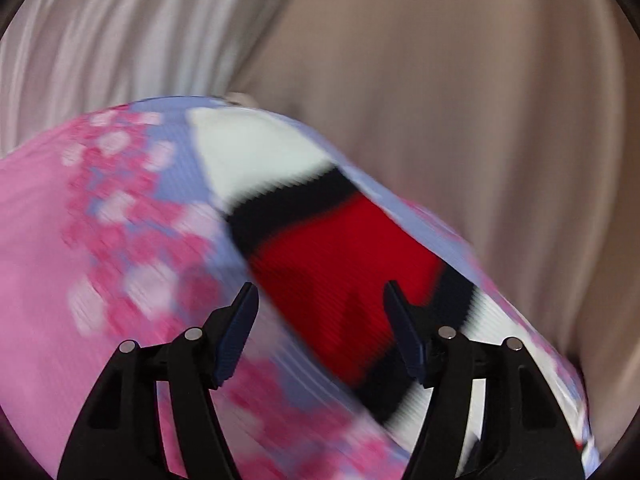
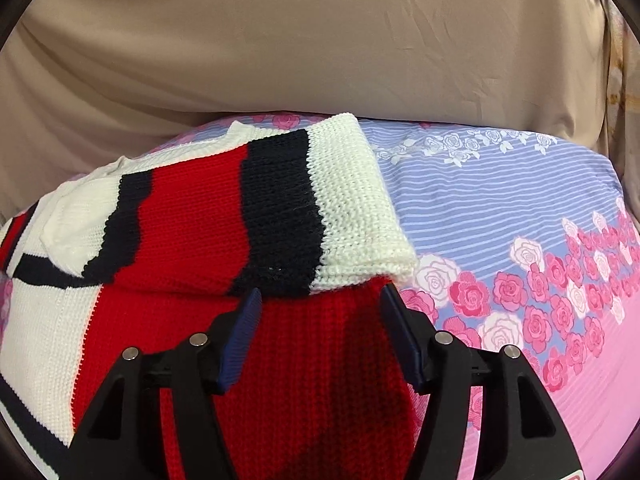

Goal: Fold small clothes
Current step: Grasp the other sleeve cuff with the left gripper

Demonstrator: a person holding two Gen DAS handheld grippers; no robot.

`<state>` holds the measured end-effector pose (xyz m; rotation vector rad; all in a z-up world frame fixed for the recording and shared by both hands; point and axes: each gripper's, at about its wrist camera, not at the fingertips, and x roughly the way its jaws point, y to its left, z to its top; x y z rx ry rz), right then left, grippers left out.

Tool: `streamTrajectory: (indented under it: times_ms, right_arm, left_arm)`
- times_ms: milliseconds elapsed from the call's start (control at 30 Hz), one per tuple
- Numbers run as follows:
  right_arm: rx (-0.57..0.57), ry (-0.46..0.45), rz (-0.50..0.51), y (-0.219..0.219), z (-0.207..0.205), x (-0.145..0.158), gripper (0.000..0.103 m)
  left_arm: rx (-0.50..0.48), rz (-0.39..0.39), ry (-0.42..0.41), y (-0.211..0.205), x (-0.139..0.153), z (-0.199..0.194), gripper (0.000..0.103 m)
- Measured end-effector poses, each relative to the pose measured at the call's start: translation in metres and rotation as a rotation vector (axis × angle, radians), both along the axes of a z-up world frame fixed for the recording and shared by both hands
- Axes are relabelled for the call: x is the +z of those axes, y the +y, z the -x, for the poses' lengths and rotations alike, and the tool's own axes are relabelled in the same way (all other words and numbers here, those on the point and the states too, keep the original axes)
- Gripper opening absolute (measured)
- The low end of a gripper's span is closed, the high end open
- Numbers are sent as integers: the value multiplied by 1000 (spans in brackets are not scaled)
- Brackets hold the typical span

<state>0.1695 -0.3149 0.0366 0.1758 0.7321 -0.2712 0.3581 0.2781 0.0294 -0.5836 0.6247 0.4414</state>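
Knit sweater (image 2: pixel 224 216) lies on floral bedsheet (image 2: pixel 520 216); beige curtain (image 2: pixel 280 40) behind.

Colours: knit in red/navy/white bands, sheet in pink/periwinkle florals.
Sweater (image 2: pixel 224 216): chunky knit in broad blocks of red, very dark navy (near black) and off-white; plain red panel nearest the camera. Bedsheet (image 2: pixel 500 208): periwinkle ground with thin white stripes, a row of small white roses on the far side, a dense band of pink and white roses, then solid pink near the edge. Backdrop cloth (image 2: pixel 280 40): plain tan-beige. Left wrist view is blurred: sweater (image 1: pixel 340 248) reads red, black, white; bedsheet (image 1: pixel 120 208) pink with floral smears. Both grippers black with dark blue ribbed pads (image 2: pixel 240 340).
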Motion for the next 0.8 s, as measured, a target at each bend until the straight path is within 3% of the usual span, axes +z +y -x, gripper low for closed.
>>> streamTrajectory:
  times_ms: [67,133,267,367,400,500,567,700,800]
  right_arm:
    - [5,0,1,1,-1,-1,60]
    - [9,2,5,3,-1,-1,61]
    - [16,4,8,5,-3,-2,62]
    - [12,4,8,5,-4,-2,63]
    - [10,3,9,6,-4,-2,63]
    - [3,-2,15,6,-4,-2,63]
    - [1,-2,19,7,-4,-2,63]
    - [-3,-6,20,6,-4,-2,63]
    - [-1,-9,14,5,-3,-2,63]
  left_arm:
    - [75,18,28,44,-3,-11,63]
    - [81,52,33,75,-6,-22,67]
    - [98,139,85,107,-25,-41,64]
    - [61,205,43,107,-27,-43,27]
    - [37,205,37,98,-23,-45,8]
    - [-12,96,-39,66,12,-38,8]
    - [-116,9,-113,21,49,-30,7]
    - [-385,-95,-228,-91,114,-4,7]
    - [-614,-168,-262,-194,135,19,7]
